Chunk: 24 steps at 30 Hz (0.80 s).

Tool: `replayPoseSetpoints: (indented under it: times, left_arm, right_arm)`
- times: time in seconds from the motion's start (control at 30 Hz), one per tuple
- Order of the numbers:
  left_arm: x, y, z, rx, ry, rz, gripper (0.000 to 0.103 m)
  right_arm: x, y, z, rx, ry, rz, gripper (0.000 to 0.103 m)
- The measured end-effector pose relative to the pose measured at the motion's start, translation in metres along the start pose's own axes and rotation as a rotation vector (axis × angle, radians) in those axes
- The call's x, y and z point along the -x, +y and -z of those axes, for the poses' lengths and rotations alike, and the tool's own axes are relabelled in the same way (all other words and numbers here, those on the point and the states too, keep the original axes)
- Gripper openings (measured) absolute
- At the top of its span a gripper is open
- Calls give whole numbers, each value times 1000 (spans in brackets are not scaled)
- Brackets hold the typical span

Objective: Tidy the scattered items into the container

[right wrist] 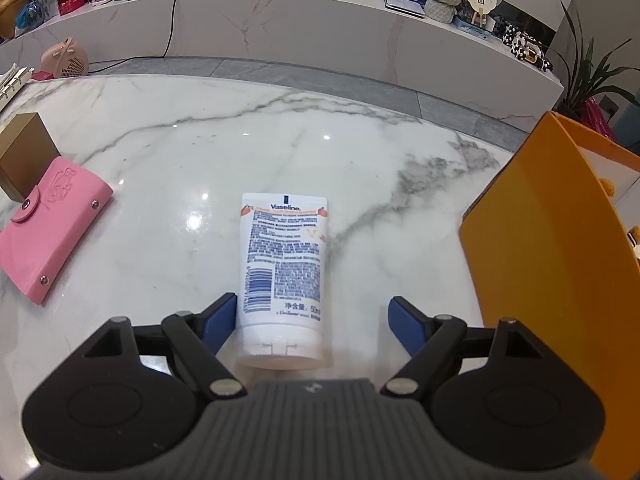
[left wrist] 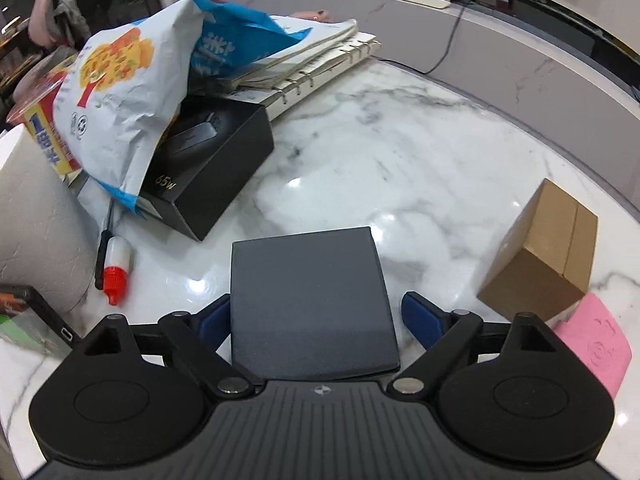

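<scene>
In the left wrist view a flat dark grey box (left wrist: 312, 300) lies on the marble table (left wrist: 400, 152) between the fingers of my left gripper (left wrist: 316, 299). The left pad is at the box's edge and a narrow gap shows at the right pad, so the gripper is open. In the right wrist view a white Vaseline tube (right wrist: 284, 256) lies cap towards me inside my right gripper (right wrist: 312, 300). Its left pad is against the tube and the right pad stands well clear: open. The orange container (right wrist: 540, 240) stands at the right.
A pink card holder (right wrist: 52, 236) and a brown cardboard box (left wrist: 544, 252) lie between the two grippers. At the left are a black charger box (left wrist: 212, 168), a snack bag (left wrist: 132, 92), ring binders (left wrist: 320, 64), a red-capped bottle (left wrist: 116, 264) and a white roll (left wrist: 36, 220).
</scene>
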State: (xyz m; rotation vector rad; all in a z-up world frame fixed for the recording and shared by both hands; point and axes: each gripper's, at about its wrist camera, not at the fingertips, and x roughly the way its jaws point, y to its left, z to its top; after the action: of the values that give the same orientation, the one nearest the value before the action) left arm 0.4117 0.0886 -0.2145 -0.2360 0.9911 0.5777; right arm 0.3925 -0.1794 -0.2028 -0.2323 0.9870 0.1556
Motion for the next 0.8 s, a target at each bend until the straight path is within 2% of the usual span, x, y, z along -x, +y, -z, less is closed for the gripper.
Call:
replayPoseSetpoints:
  times: [0.03, 0.17, 0.2, 0.43, 0.6, 0.8]
  left_arm:
    - [1, 0, 0, -17, -7, 17, 90]
    - [4, 2, 1, -44, 4, 67, 89]
    - [5, 3, 2, -52, 2, 78, 89]
    - [13, 18, 6, -100, -4, 195, 89]
    - [26, 21, 6, -167, -37, 218, 89]
    - [39, 19, 3, -192, -60, 234, 89]
  right_arm:
    - [1, 0, 0, 5, -1, -7, 77]
    - [5, 2, 1, 28, 4, -42, 51]
    - [6, 3, 0, 36, 7, -44, 48]
    - [10, 1, 7, 55, 13, -64, 47]
    - [17, -5, 11, 56, 9, -67, 47]
    - [29, -8, 8, 62, -7, -76, 47]
